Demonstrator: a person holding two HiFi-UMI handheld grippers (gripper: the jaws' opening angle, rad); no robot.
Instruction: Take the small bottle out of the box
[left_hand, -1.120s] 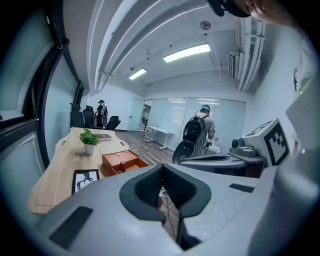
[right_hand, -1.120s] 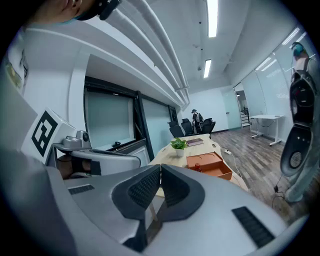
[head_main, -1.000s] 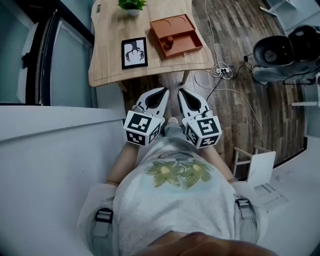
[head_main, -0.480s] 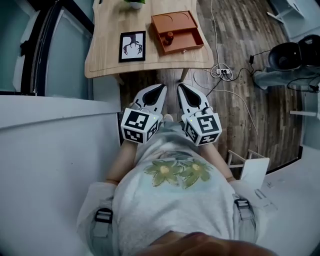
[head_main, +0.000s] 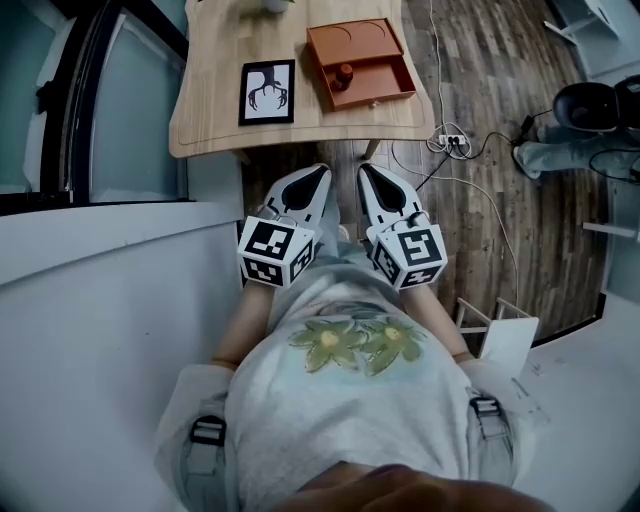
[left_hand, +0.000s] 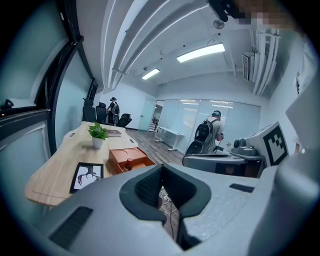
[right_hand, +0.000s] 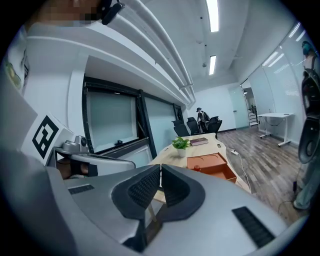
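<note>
**Both grippers closed on nothing, bottle sits in the box on the table**

- Left gripper (head_main: 322, 172) and right gripper (head_main: 362, 170): grey moulded shells tapering to points, ribbed black pads. Each pair of jaws is pressed together with nothing between. The two are held side by side at the person's waist, well apart from the table.
- Box (head_main: 372, 98): orange-brown, rectangular and shallow. It lies open, with round recesses in the upper half.
- Small bottle (head_main: 346, 73): dark with a reddish top, upright inside the box's lower compartment, toward its left side.
- Table (head_main: 210, 100): light wood with a visible grain and rounded corners. A black-framed picture (head_main: 267, 92) lies flat just left of the box. A potted plant (left_hand: 98, 134) in a white pot stands further along.
- Floor (head_main: 480, 200): dark wood-look planks, with a power strip and loose cables (head_main: 452, 142) near the table leg.
- Room: an office with glass partitions, strip ceiling lights and black chairs at the table's far end. A person with a backpack (left_hand: 207, 132) stands in the background.
</note>
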